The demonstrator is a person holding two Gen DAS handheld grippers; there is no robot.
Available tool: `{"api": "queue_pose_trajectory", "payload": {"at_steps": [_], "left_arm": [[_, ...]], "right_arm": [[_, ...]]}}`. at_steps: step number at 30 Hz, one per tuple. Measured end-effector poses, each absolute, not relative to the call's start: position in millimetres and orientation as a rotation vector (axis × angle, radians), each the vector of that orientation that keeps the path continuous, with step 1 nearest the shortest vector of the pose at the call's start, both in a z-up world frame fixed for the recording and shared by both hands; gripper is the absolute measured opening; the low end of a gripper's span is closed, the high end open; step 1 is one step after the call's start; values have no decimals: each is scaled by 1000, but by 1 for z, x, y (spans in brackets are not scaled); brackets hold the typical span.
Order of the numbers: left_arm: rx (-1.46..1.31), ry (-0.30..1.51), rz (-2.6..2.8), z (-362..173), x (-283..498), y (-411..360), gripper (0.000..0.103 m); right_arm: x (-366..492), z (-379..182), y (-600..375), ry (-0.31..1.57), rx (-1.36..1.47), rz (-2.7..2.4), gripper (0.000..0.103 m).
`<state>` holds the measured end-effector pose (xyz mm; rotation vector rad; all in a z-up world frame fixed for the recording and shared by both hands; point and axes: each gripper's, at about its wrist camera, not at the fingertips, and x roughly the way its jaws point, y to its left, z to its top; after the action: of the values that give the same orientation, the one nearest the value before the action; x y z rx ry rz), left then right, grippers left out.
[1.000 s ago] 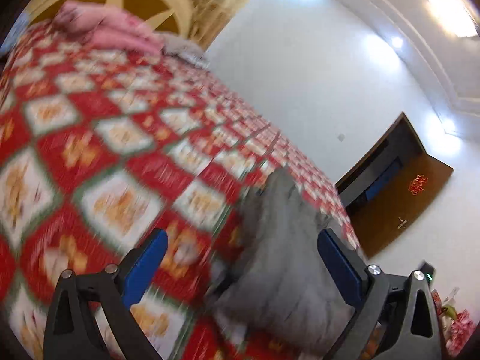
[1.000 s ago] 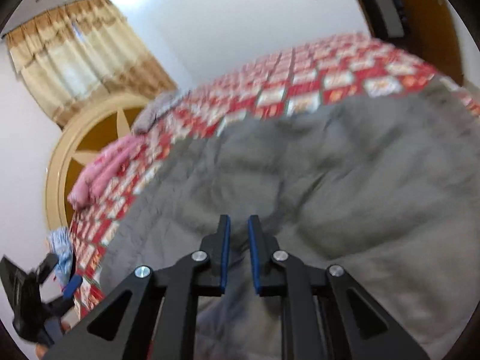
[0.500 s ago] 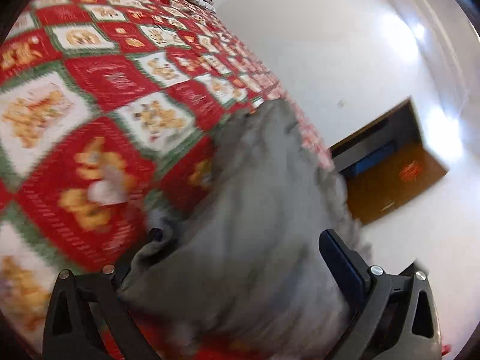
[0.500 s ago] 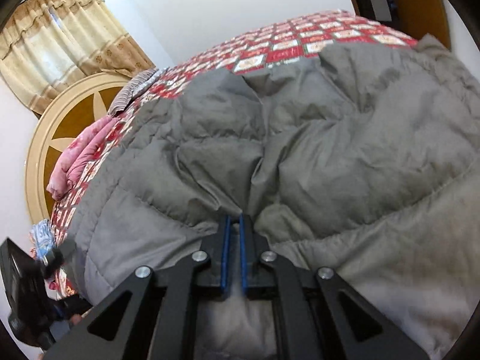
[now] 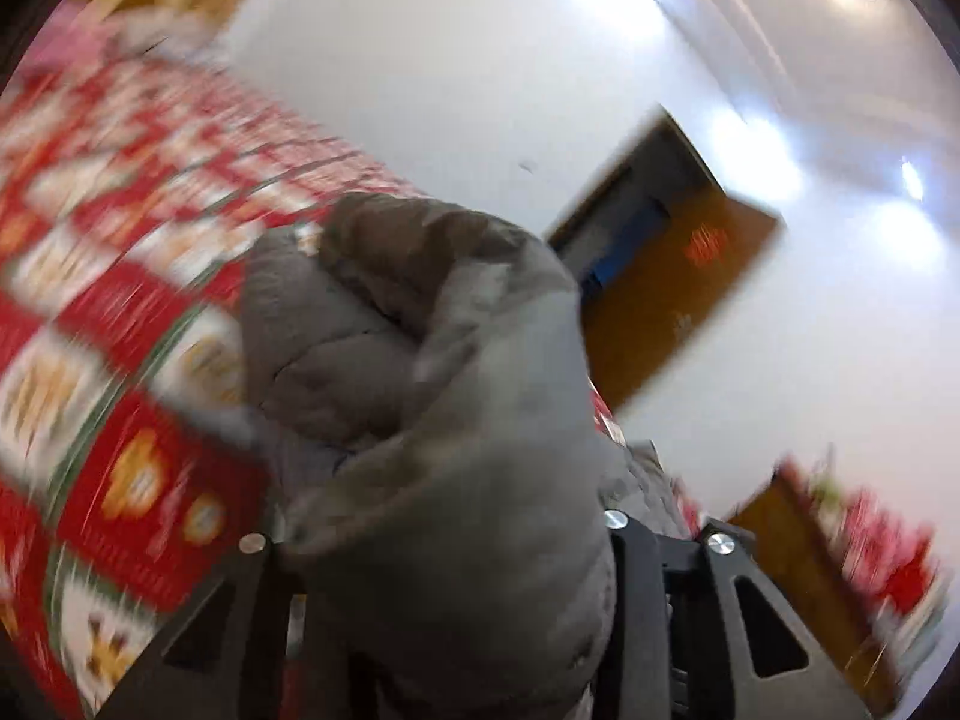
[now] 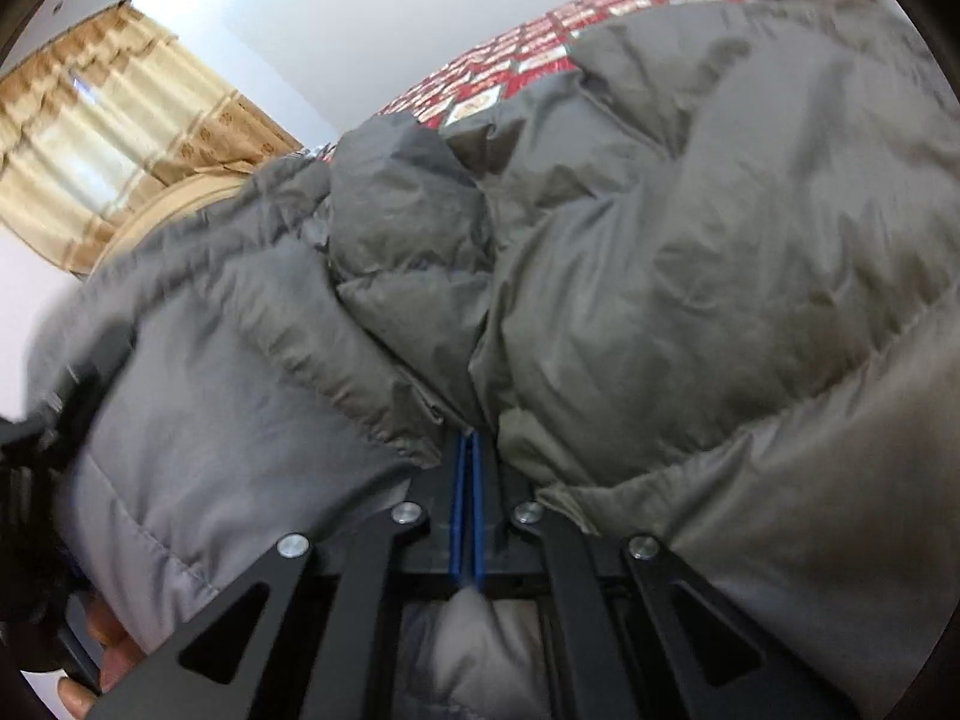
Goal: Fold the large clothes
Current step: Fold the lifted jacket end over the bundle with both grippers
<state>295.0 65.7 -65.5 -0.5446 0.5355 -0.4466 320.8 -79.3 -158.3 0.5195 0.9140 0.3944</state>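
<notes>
Gripping grey padded jacket [image 6: 660, 252]: both hand-held grippers, right [image 6: 467, 456] and left [image 5: 444, 546]; no legible writing.

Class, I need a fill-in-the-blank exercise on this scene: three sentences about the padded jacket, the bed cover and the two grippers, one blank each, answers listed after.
1. The puffy quilted jacket is ____ in colour.
2. The patterned bed cover under it is mainly ____ with white squares.
3. The right gripper has its blue-lined fingers ____ on a fold of the jacket, and the left gripper also has jacket fabric between its fingers.

Missing words: grey; red; shut
</notes>
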Motion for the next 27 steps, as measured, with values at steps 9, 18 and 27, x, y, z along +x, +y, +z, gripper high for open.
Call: {"api": "queue_pose_trajectory", "payload": {"at_steps": [9,18,27], "left_arm": [[10,476,-629,-11,283,-52,29],[354,519,-845,-47,264,-158,29],[511,562,-958,-89,252,-210,30]], "right_arm": [[315,-144,-129,916,737,492,12],[236,-81,-286,715,563,203,17],[262,-60,-361,669,579,225,72]]}}
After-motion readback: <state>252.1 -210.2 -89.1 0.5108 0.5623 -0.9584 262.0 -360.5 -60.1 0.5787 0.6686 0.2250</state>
